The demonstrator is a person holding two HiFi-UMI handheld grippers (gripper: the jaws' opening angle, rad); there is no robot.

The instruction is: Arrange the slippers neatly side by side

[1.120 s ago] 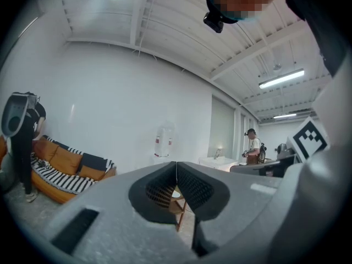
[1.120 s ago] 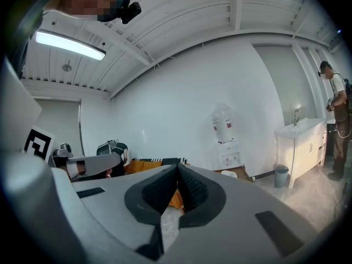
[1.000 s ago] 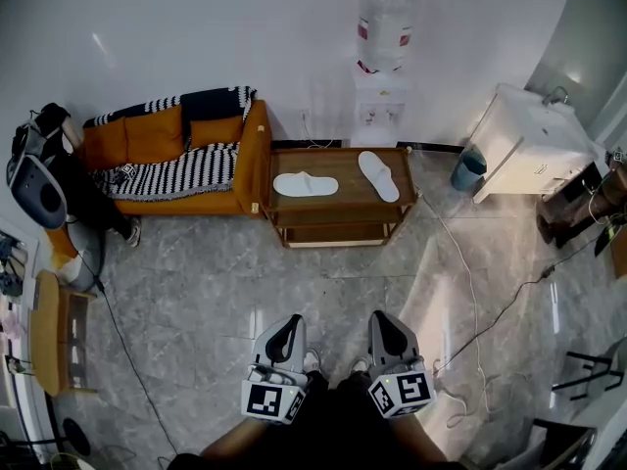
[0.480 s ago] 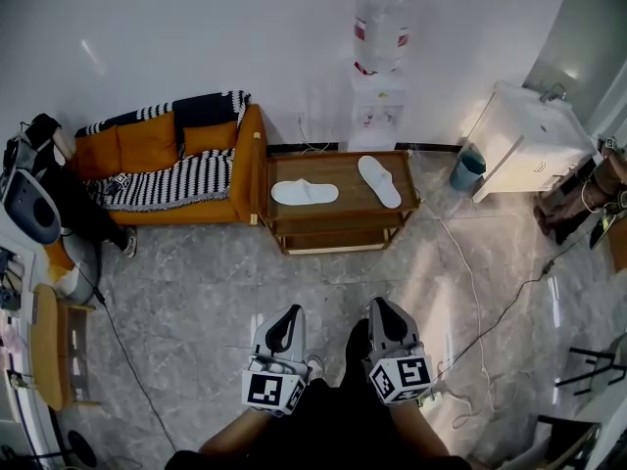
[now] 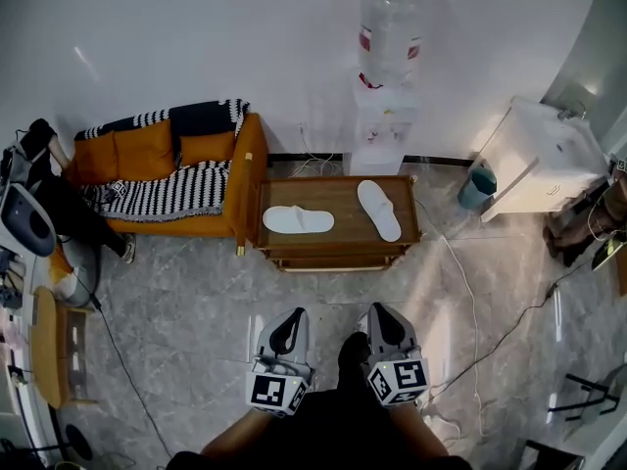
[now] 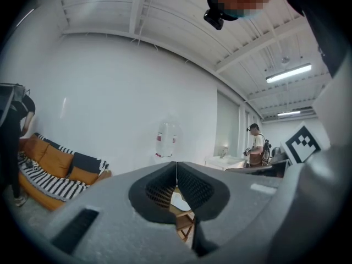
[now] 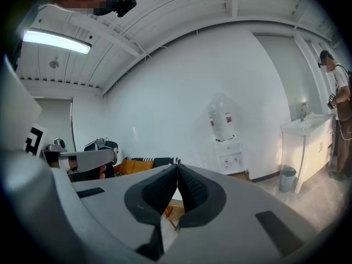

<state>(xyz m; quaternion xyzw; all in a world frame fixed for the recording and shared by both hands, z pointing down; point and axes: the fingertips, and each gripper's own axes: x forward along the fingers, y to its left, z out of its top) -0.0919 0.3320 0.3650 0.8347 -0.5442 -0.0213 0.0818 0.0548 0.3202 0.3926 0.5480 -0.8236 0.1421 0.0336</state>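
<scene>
Both slippers on low wooden table (image 5: 339,194), centre frame, straight above both grippers, well apart from them. L slipper (image 5: 298,219) lies w/ long axis across frame; R slipper (image 5: 378,210) runs near up-down, toe tilted lower right, so the pair is not parallel. Left gripper (image 5: 290,323) nearer L slipper, right gripper (image 5: 378,315) nearer R. Both low centre, jaws pressed together, nothing between.

A mock-up living room in a white-walled hall: an orange sofa with a striped throw (image 5: 162,169), a white bottle-topped water dispenser (image 5: 384,116), a white washbasin cabinet (image 5: 539,160), grey marble-look floor tiles (image 5: 196,302).
</scene>
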